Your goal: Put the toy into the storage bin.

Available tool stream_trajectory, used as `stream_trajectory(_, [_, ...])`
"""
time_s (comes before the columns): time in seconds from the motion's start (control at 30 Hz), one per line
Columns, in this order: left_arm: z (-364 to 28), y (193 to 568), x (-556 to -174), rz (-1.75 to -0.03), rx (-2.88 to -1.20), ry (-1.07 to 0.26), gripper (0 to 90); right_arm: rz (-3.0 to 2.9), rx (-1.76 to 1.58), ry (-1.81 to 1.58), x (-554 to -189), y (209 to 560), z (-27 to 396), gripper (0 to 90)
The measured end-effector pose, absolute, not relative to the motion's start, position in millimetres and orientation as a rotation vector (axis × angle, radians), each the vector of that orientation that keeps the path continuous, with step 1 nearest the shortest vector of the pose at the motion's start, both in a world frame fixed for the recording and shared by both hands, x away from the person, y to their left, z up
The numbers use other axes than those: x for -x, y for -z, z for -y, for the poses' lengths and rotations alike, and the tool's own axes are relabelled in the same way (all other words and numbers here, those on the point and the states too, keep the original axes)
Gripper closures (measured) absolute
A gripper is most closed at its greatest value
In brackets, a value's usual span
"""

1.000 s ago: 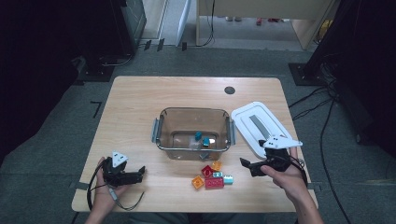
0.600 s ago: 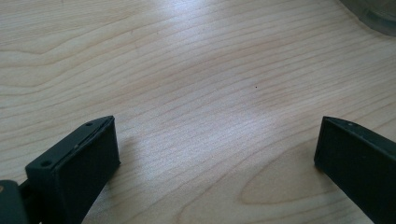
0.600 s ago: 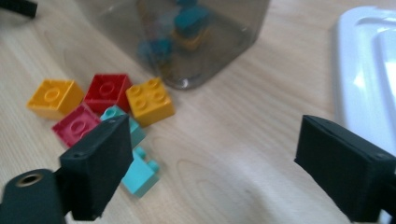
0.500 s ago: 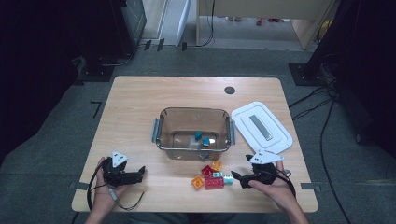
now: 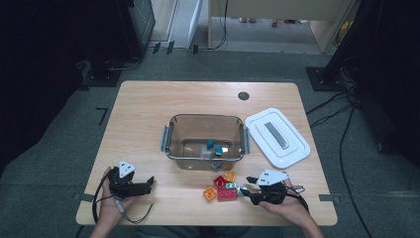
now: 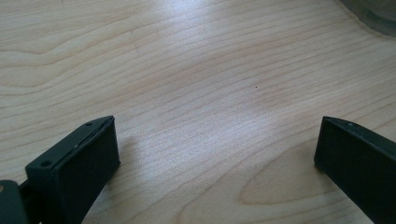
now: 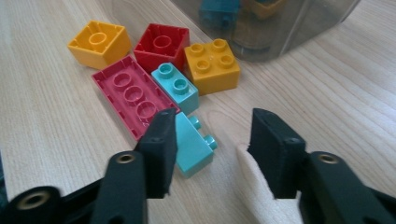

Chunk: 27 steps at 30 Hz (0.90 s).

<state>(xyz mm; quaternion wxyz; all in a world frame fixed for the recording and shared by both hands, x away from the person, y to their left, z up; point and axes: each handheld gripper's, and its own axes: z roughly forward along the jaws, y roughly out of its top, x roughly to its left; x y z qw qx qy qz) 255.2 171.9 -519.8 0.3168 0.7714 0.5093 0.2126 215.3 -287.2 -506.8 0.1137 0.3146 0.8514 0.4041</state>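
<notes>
The clear, brown-tinted plastic bin with grey side handles (image 5: 206, 144) is sitting in the middle of the light wooden table (image 5: 143, 114), and everything else is lying around it. Just in front of the bin's near wall a small cluster of toy bricks is resting on the wood: a yellow square four-stud brick (image 7: 212, 65), a red square brick turned hollow side up (image 7: 162, 43), an orange-yellow brick also turned up (image 7: 99, 43), a long pink-red brick lying upside down (image 7: 133, 95), a small turquoise two-stud brick (image 7: 175, 86) and, nearest the person, a turquoise sloped brick (image 7: 192, 143). The right gripper (image 7: 211, 145) is reaching in from the right of that cluster; its jaws have just been closing, the left one is lying against the sloped brick, the right one is standing off it with bare wood between. The left gripper (image 6: 215, 154), well to the left of the bin near the front table edge, is holding its jaws spread wide over bare wood. To the right of the bin a white plastic lid with a grey handle (image 5: 277, 137) is lying flat, close to the table's right edge. Behind the bin the tabletop is lying open up to a round dark cable hole (image 5: 243, 95). No writing is readable on anything.
</notes>
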Motion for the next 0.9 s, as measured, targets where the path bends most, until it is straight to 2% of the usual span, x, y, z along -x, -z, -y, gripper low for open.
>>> stream_trajectory(0.1, [-171.9, 519.7, -255.2, -1.341, -2.031, -0.559, 0.0, -2.505, -0.914, -1.194, -215.0, 506.8, 287.1, 56.8])
stream_trajectory(0.5, [-171.9, 519.8, -255.2, -1.341, -2.031, -0.56, 0.0, -2.565, -0.883, -1.212, -212.4, 510.8, 282.8, 55.4])
stream_trajectory(0.9, [-171.9, 519.7, -255.2, -1.341, -2.031, -0.56, 0.0, -2.577, -0.858, -1.149, -213.8, 516.0, 282.3, 67.4])
